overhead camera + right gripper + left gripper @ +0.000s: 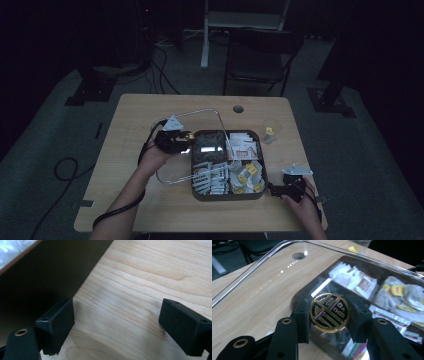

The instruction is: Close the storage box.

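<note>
Two tongs work over one wooden bench (130, 150), the largest item we see. Next in size is the clear lid (262, 277), a transparent sheet with a raised rim; it is lifted and tilted, and it spreads out ahead of and to both sides of the left tongs (329, 315). Beneath it, just ahead of the left tongs, sits the dark compartmented box (227, 196), filled with paper-wrapped sachets (242, 175), white and brown in the far cells, yellow-tagged in the near ones. The right tongs (117, 325) hover low over bare wood just beside the box's outer wall (50, 272), which lies close to one pad; their jaws stand wide apart with nothing between them. A small clear cup (270, 131) stands well beyond the right tongs, near the bench's far edge. Smallest is the round knob (329, 313) of the lid, black with a gold emblem: the left tongs are clamped on it from both sides, pads pressed to its rim.
</note>
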`<state>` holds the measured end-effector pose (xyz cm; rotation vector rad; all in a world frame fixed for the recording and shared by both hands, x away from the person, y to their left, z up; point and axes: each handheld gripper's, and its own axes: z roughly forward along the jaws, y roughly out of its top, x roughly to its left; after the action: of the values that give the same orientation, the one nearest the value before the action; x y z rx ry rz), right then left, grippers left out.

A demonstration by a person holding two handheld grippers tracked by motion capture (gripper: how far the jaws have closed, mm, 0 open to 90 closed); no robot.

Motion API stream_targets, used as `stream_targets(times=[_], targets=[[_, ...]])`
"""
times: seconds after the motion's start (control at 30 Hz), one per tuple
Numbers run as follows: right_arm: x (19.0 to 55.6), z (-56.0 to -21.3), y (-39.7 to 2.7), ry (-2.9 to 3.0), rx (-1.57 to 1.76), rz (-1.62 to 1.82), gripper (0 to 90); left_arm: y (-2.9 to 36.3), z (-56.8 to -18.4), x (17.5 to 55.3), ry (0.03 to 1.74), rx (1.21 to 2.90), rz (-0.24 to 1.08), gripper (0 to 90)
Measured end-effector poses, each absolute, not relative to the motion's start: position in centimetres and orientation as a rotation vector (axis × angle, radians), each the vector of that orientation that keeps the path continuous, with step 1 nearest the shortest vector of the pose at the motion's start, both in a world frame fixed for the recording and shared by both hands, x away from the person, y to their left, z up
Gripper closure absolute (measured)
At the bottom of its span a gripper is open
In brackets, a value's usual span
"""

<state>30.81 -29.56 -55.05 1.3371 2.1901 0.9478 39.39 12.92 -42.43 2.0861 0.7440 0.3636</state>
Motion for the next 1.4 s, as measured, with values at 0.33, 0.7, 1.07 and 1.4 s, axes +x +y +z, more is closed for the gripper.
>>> stream_targets(times=[0.33, 0.7, 1.07, 1.4], targets=[[30.8, -55.1, -29.6, 2.19, 1.337, 0.948, 12.7, 9.1, -42.7, 39.3, 0.662, 2.116, 0.322, 59.7], [30.8, -55.0, -29.6, 2.19, 1.337, 0.948, 12.7, 5.7, -43.6, 39.2, 0.583, 2.163, 0.291, 59.7], [30.8, -55.0, -29.6, 2.19, 1.337, 0.948, 12.7, 3.5, -45.4, 39.7, 0.55, 2.197, 0.241, 59.7], [30.8, -55.0, -29.6, 2.19, 1.337, 0.948, 12.7, 2.3, -46.6, 40.2, 0.542, 2.226, 0.218, 59.7]])
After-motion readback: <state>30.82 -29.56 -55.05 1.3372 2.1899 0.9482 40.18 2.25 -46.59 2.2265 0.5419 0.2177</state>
